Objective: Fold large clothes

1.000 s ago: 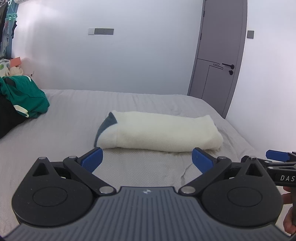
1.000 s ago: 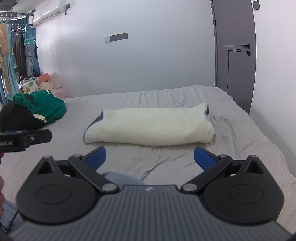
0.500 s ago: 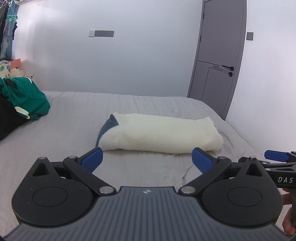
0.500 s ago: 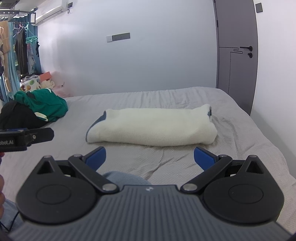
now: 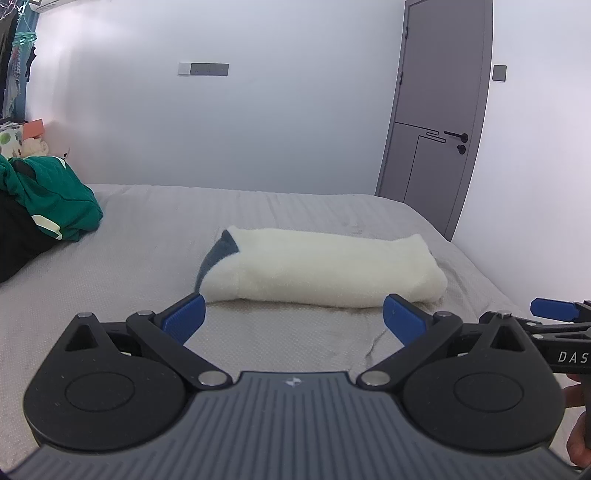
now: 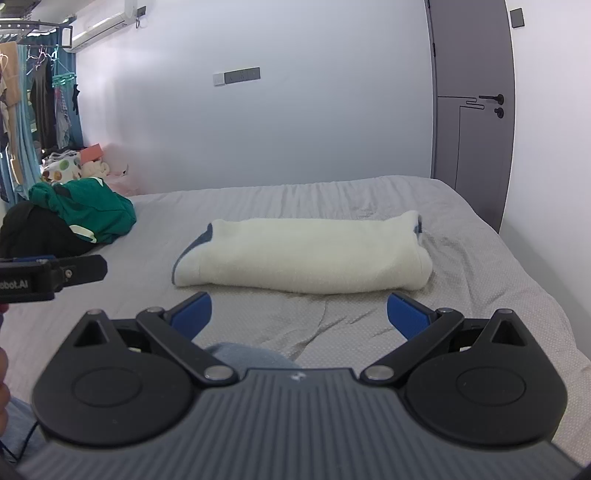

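Cream garment [image 5: 325, 271]: a fleecy piece folded into a long roll, lying across the middle of the bed [image 5: 129, 266]; a dark blue-grey lining shows at its left end, and in the right wrist view [image 6: 303, 254] a sliver of the same colour shows at its right end.
Left gripper [image 5: 291, 319]: held above the near part of the bed, jaws wide apart with nothing between them; blue pads [image 5: 183, 319] point at the roll, clear of it.
Right gripper [image 6: 299, 314]: likewise spread wide and empty, short of the garment's near edge.
Bedsheet: grey, creased in the stretch between the roll and the grippers.
Green garment [image 6: 92, 212]: crumpled at the bed's far left, resting on a black pile [image 6: 40, 234].
Blue fabric [image 6: 247, 356]: a patch just behind the right gripper's linkage, possibly the person's knee; too little shows to be sure.
Door [image 5: 439, 122]: grey, closed, on the right past the bed.
Hanging clothes [image 6: 40, 107]: on a rail at the far left.
Air conditioner [image 6: 103, 20]: on the wall above them.
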`<control>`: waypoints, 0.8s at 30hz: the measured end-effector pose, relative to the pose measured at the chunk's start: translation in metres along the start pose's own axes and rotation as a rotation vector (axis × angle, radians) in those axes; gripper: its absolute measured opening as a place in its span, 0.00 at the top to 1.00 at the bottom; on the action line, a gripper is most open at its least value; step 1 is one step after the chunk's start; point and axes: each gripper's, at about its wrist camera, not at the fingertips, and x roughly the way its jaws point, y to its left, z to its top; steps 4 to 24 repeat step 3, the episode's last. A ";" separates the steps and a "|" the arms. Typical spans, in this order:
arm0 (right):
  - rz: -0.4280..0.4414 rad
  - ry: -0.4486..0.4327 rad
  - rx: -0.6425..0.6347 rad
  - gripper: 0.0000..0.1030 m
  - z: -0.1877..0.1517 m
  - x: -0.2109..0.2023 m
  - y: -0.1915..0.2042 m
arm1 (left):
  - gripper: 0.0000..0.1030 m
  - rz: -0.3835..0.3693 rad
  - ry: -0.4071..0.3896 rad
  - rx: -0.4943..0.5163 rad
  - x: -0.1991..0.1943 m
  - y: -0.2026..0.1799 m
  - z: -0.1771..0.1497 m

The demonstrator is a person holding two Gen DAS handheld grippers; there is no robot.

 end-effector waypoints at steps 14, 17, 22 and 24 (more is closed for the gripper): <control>-0.001 0.001 0.000 0.00 0.000 0.000 0.000 | 0.00 -0.002 0.000 0.005 -0.001 0.000 0.000; -0.001 0.001 0.000 0.00 0.000 0.000 0.000 | 0.00 -0.002 0.000 0.005 -0.001 0.000 0.000; -0.001 0.001 0.000 0.00 0.000 0.000 0.000 | 0.00 -0.002 0.000 0.005 -0.001 0.000 0.000; -0.001 0.001 0.000 0.00 0.000 0.000 0.000 | 0.00 -0.002 0.000 0.005 -0.001 0.000 0.000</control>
